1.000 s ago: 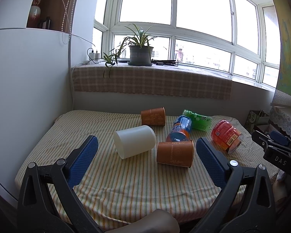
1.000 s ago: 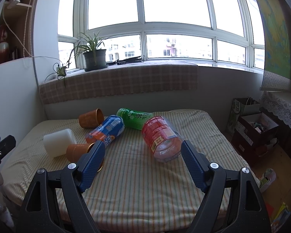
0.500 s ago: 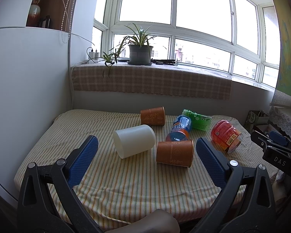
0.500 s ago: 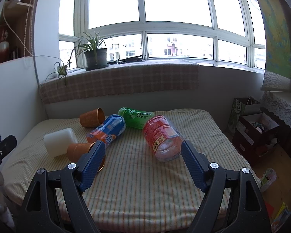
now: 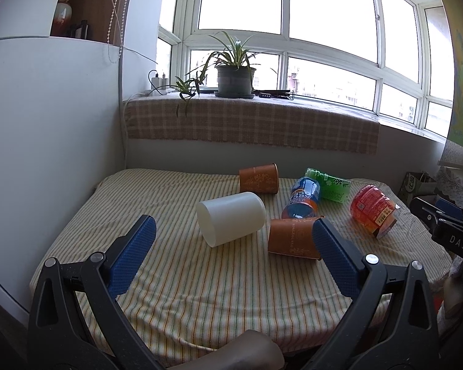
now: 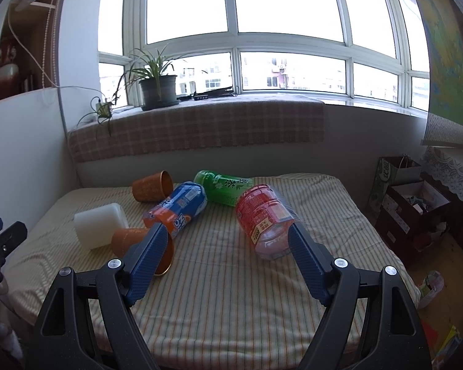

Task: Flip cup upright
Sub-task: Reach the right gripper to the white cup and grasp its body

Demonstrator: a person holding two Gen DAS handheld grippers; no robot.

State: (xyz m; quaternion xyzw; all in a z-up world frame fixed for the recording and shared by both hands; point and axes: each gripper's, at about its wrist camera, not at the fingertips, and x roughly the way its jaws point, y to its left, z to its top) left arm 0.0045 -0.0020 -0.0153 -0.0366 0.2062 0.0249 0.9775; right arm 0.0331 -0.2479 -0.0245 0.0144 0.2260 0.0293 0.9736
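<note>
A white cup (image 5: pixel 231 218) lies on its side on the striped cloth, also in the right wrist view (image 6: pixel 100 229). A near orange cup (image 5: pixel 291 239) lies on its side beside it, seen too in the right wrist view (image 6: pixel 129 240). A far orange cup (image 5: pixel 258 178) lies on its side further back, also in the right wrist view (image 6: pixel 152 185). My left gripper (image 5: pixel 231 229) is open and empty, short of the white cup. My right gripper (image 6: pixel 227 232) is open and empty, above the cloth's front half.
A blue bottle (image 5: pixel 302 197), a green bottle (image 5: pixel 331 184) and a red bottle (image 5: pixel 374 210) lie on the table (image 5: pixel 185 277). A potted plant (image 5: pixel 234 77) stands on the sill behind. Boxes (image 6: pixel 410 200) stand on the floor at the right.
Both grippers have drifted slightly; the objects sit a little higher in the views. Nothing on the table has moved.
</note>
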